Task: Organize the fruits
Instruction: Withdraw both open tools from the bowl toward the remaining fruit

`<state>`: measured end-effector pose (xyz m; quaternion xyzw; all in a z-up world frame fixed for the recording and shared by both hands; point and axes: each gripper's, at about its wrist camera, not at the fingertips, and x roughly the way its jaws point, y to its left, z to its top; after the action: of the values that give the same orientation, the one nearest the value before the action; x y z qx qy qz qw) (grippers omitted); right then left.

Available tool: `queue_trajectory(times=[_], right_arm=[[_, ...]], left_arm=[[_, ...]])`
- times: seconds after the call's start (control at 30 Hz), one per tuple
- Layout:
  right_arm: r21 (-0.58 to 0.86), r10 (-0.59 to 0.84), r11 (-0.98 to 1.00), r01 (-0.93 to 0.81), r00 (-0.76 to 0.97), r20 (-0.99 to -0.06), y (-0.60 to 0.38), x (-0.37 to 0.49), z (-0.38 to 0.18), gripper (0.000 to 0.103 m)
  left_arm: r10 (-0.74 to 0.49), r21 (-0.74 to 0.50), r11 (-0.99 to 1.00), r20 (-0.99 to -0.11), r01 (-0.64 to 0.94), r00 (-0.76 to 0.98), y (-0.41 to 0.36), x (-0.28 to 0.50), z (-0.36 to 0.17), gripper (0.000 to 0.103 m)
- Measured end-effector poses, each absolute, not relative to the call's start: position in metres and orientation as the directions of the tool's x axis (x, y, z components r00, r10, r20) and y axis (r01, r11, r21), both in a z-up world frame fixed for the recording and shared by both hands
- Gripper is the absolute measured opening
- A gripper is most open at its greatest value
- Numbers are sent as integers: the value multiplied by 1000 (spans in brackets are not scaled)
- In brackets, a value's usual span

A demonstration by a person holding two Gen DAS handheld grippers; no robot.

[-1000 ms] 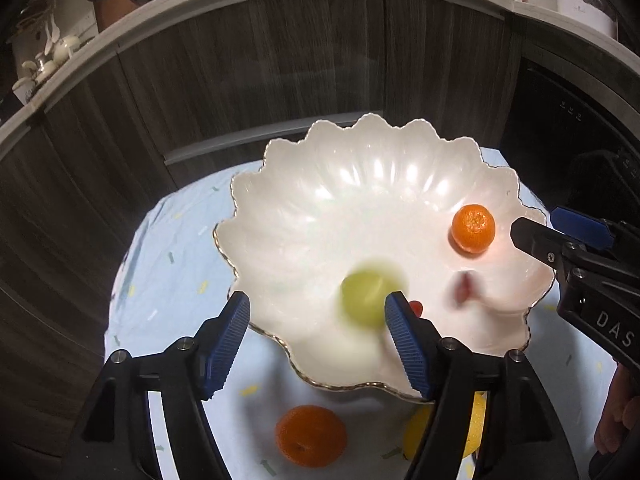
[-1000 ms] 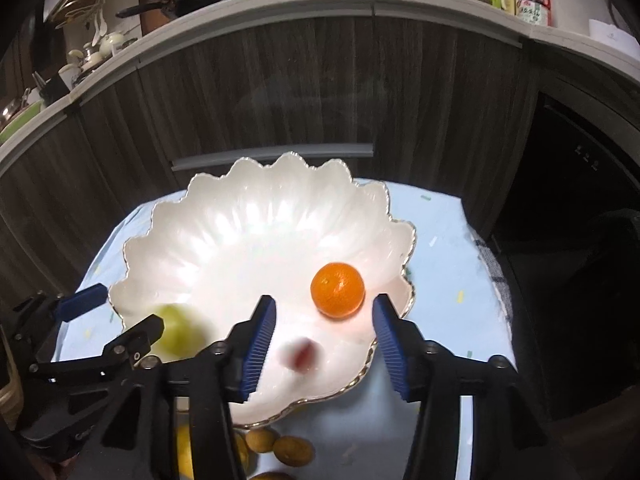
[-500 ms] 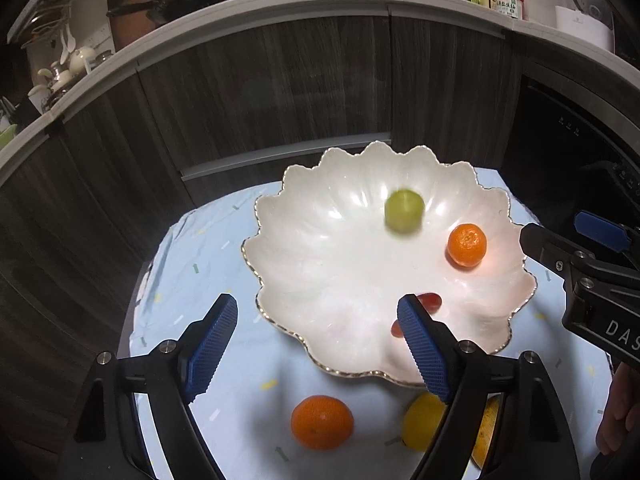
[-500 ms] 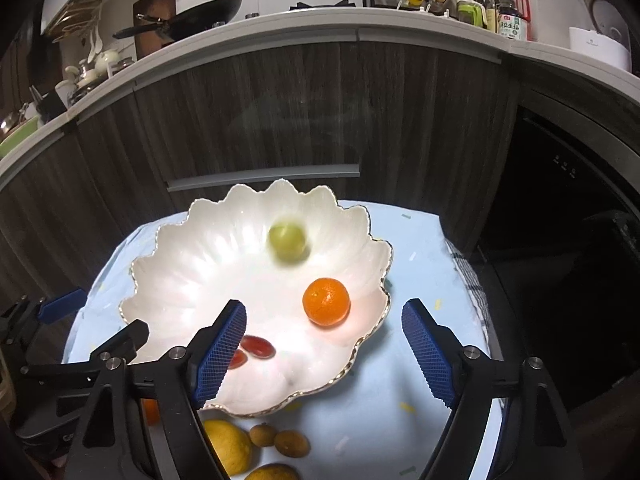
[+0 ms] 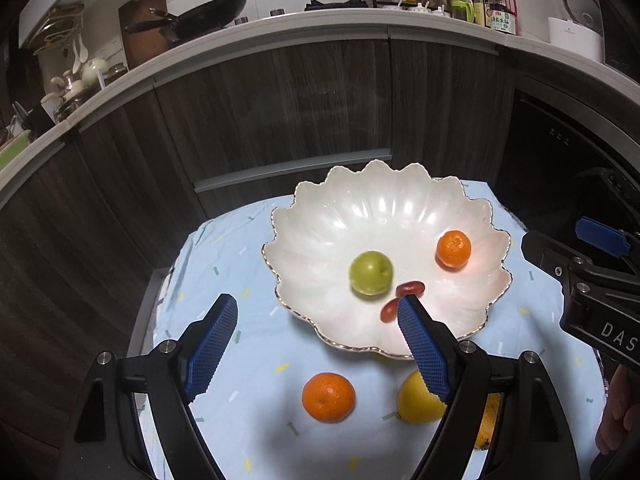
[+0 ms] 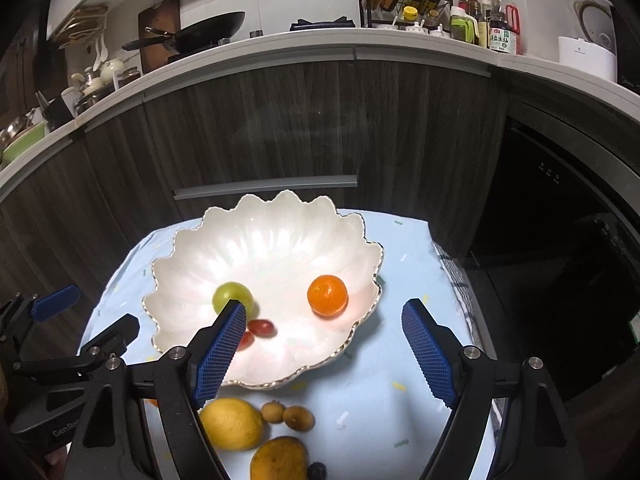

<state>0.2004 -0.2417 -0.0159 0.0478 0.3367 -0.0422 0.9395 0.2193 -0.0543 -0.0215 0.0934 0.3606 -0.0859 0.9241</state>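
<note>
A white scalloped bowl (image 5: pixel 400 220) (image 6: pixel 280 236) sits on a light blue cloth. Inside it lie a green fruit (image 5: pixel 371 272) (image 6: pixel 232 298), an orange mandarin (image 5: pixel 453 249) (image 6: pixel 327 295) and two red grape tomatoes (image 5: pixel 409 288) (image 6: pixel 262 327). In front of the bowl lie a second mandarin (image 5: pixel 328 397), a lemon (image 5: pixel 418 400) (image 6: pixel 232 423), two small brown fruits (image 6: pixel 292 416), a yellow-brown fruit (image 6: pixel 279 460) and a dark berry (image 6: pixel 317 472). My left gripper (image 5: pixel 316 328) is open and empty above the bowl's near rim. My right gripper (image 6: pixel 324 328) is open and empty, to the right.
Dark wood cabinet fronts (image 5: pixel 280 112) stand close behind the small table. A counter above holds a pan (image 5: pixel 200 12), bottles (image 5: pixel 480 4) and a white appliance (image 5: pixel 576 32). A dark oven front (image 6: pixel 560 240) is at the right. The cloth edge (image 5: pixel 168 292) drops off at the left.
Both grippers have pulled back and up from the bowl, jaws wider. The green fruit, released into the bowl, rolled to the far side and back toward the middle.
</note>
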Motion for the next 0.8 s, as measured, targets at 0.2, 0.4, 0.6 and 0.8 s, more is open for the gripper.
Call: queue_trajectory(times=[0.2, 0.4, 0.6, 0.8], right_arm=[[53, -50, 993, 107, 776, -628, -239, 189, -10, 81], [51, -50, 993, 104, 778, -626, -237, 183, -8, 81], [50, -51, 993, 104, 782, -621, -235, 173, -6, 81], [46, -53, 994, 104, 783, -620, -234, 164, -5, 81]], left_arm=[[-90, 109, 970, -672, 218, 735, -50, 207, -15, 82], [-88, 108, 971, -666, 213, 741, -46, 197, -11, 82], [-92, 105, 971, -663, 215, 743, -44, 190, -10, 82], [-98, 101, 971, -660, 217, 744, -43, 180, -10, 82]])
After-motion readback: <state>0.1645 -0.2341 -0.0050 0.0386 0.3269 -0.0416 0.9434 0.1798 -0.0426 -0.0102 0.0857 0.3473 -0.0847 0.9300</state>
